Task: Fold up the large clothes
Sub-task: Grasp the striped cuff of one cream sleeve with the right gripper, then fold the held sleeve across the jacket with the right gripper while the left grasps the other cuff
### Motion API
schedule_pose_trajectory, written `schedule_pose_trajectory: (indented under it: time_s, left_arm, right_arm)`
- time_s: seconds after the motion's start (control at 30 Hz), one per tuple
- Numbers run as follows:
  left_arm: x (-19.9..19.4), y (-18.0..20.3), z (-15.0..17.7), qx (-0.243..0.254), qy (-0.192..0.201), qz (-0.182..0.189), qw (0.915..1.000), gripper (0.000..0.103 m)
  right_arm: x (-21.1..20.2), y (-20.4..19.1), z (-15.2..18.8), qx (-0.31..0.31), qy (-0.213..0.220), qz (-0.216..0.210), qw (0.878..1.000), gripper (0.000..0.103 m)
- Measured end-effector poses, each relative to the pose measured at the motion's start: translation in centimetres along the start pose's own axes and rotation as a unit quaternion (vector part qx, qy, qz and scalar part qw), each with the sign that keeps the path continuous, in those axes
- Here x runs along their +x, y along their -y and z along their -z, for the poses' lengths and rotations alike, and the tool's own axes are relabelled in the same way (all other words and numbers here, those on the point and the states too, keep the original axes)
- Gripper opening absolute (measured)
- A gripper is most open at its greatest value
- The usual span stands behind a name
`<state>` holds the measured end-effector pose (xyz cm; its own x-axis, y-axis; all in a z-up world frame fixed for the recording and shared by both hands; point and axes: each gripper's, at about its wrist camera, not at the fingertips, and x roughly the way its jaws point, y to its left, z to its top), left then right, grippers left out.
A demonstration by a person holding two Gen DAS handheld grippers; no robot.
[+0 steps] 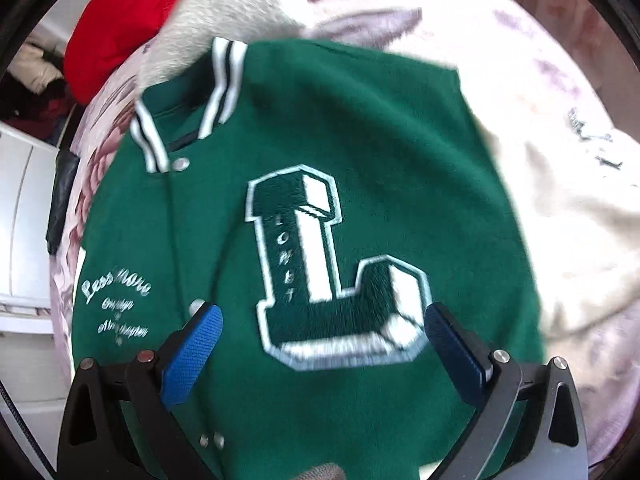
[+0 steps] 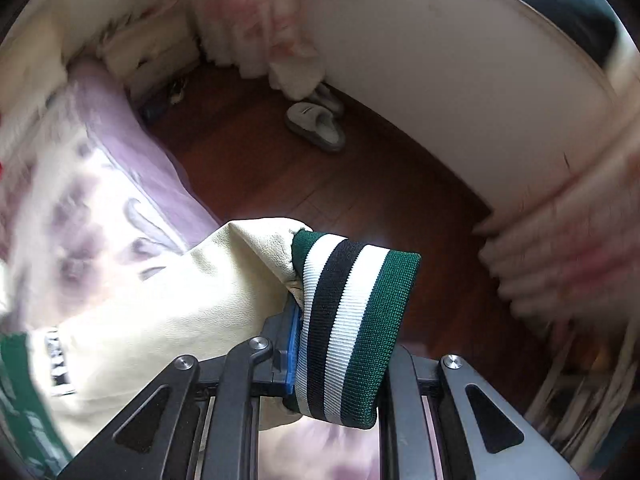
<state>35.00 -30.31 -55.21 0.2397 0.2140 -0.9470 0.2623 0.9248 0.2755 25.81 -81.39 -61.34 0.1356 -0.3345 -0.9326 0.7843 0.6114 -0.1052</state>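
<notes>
A green varsity jacket (image 1: 320,208) lies spread front-up across a bed covered in a pale floral blanket (image 1: 500,40), filling the centre of the left wrist view. A large chenille letter "L" (image 1: 332,268) in dark green and white sits on its chest, with white script lettering (image 1: 116,304) at the lower left and a striped green, black and white collar (image 1: 188,108) toward the upper left. The left gripper (image 1: 320,356) hangs above the lower part of the jacket, its blue-padded fingers (image 1: 192,356) standing wide apart on either side of the letter with nothing clamped between them; whether the tips touch the fabric cannot be told. A red garment (image 1: 124,28) and a cream furry one (image 1: 236,12) lie in the upper left of that frame, and the jacket's cream sleeve (image 1: 568,192) runs off to the right.

In the right wrist view, the right gripper (image 2: 340,320) is clamped on the sleeve's ribbed cuff (image 2: 348,320) — banded green, white and black — at the centre bottom of the frame, the cream sleeve trailing away to the left over the edge of the bed. Beyond the cuff lies a dark wooden floor (image 2: 380,208), a pair of grey slippers (image 2: 320,120) near the top centre — beside a white wall (image 2: 460,92) at the upper right.
</notes>
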Motion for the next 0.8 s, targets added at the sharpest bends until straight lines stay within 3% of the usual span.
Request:
schedule_pose_trajectory:
  time_s: [0.07,0.2,0.37,0.5,0.67,0.8]
  left_arm:
    - [2.6,0.7,-0.3,0.017,-0.019,-0.013,0.9996,0.103]
    - [3.7,-0.7,-0.4,-0.007,-0.028,0.018,0.9994,0.103]
    - [0.8,-5.9,0.4,-0.071,-0.006,0.025,0.9971,0.103]
    - [-1.2,-11.4,2.5,-0.133,0.004,0.026,0.9908,0.103]
    - [-2.2,-19.0,5.8,-0.192,0.017,0.001,0.9813,0.103]
    - [-3.0,-25.2,10.0,-0.246,0.01,-0.021,0.9689,0.103]
  right_arm:
    - [1.9,-1.3,-1.2,-0.018,-0.011,0.015,1.0,0.016]
    - [2.4,-2.4,-2.2,0.014,-0.02,-0.003,1.0,0.016]
    - [-3.2,0.2,-2.4,0.106,-0.05,-0.084,0.99,0.016]
    - [-9.1,-1.5,-0.4,0.17,-0.072,-0.177,0.967,0.014]
    - [-18.0,-10.1,3.0,0.131,-0.048,-0.247,0.959,0.013]
    - [-24.0,-22.7,7.5,0.037,-0.036,-0.296,0.954,0.013]
